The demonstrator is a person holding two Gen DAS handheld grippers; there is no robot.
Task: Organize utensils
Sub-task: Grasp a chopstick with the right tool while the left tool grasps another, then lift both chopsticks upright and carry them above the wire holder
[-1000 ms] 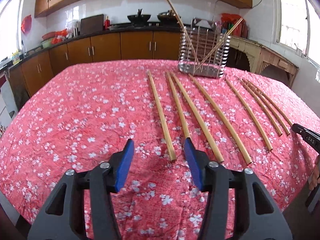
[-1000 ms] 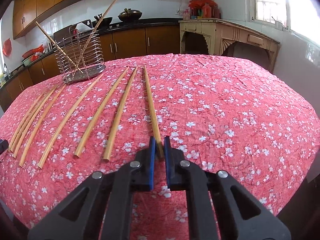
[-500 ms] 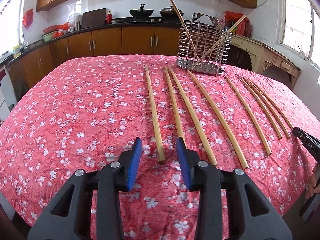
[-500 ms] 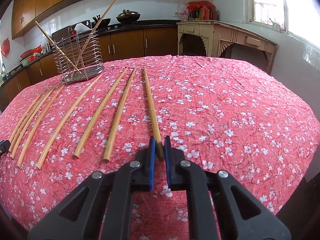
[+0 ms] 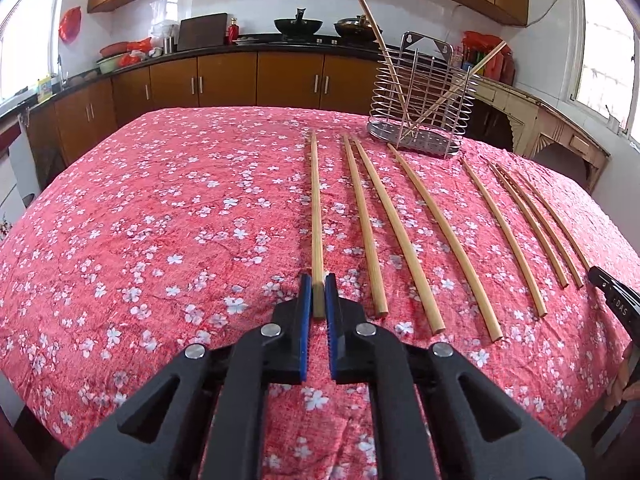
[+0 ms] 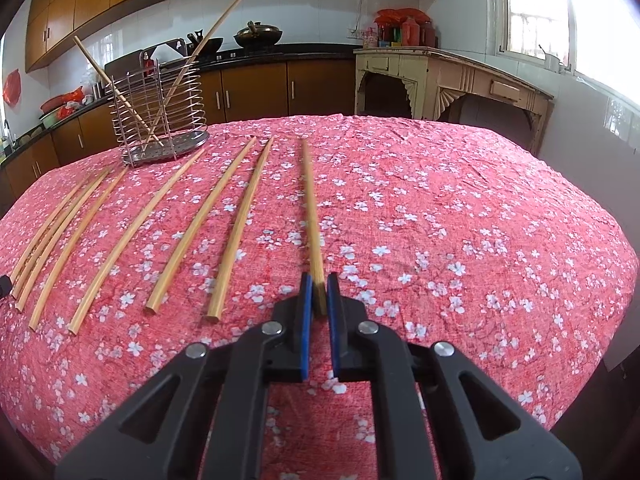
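Left gripper (image 5: 319, 295) clamped on near end of a chopstick (image 5: 315, 216); right gripper (image 6: 319, 294) clamped on near end of another stick (image 6: 310, 208). Both sticks pointing away over red floral worktop (image 5: 160, 220). More sticks alongside; wire rack (image 5: 420, 116) beyond. Kitchen cabinets (image 5: 224, 76) behind.

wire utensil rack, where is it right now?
The wire utensil rack stands at the table's far edge, upper right in the left wrist view and upper left in the right wrist view, just beyond the loose chopsticks' far tips, holding two more.
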